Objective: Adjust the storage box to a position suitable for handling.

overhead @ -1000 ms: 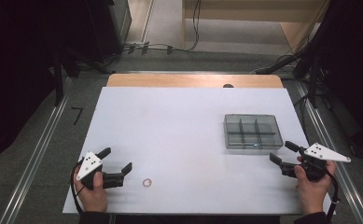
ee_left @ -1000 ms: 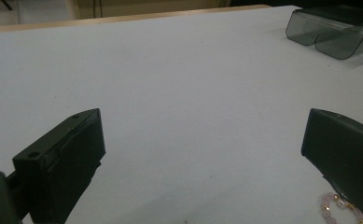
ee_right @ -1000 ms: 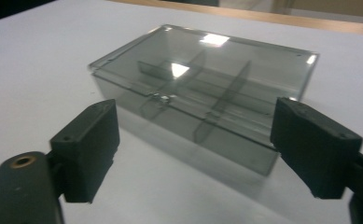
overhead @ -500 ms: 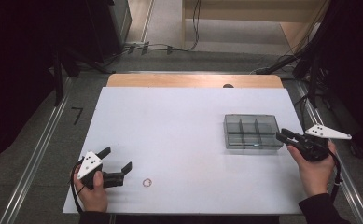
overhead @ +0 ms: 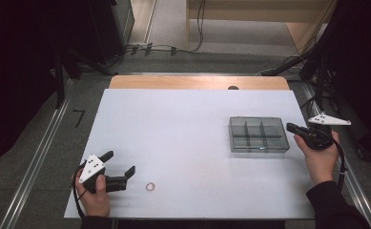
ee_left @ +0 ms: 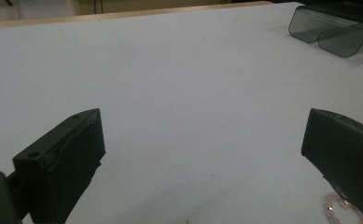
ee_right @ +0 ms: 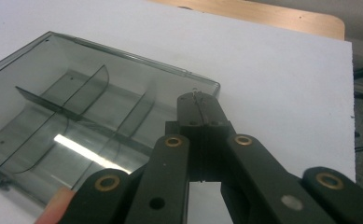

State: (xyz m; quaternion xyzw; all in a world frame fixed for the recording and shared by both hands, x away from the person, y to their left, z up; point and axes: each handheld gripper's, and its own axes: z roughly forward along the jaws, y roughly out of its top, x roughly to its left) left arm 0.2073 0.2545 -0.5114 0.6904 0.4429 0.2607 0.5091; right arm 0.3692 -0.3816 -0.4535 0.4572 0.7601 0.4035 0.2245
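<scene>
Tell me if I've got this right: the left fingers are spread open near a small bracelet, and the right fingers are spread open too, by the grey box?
Not quite. The right gripper has just closed: its fingers are pressed together with nothing between them, as the right gripper view shows. The left gripper is open near the bracelet, and the right one is by the box.

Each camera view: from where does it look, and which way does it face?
High view: above the person's side, facing forward and down on the white table; both hands show.
Left gripper view: rides the open left gripper, facing across the table.
Right gripper view: rides the shut right gripper.
All three share the smoky clear plastic divided box.
</scene>
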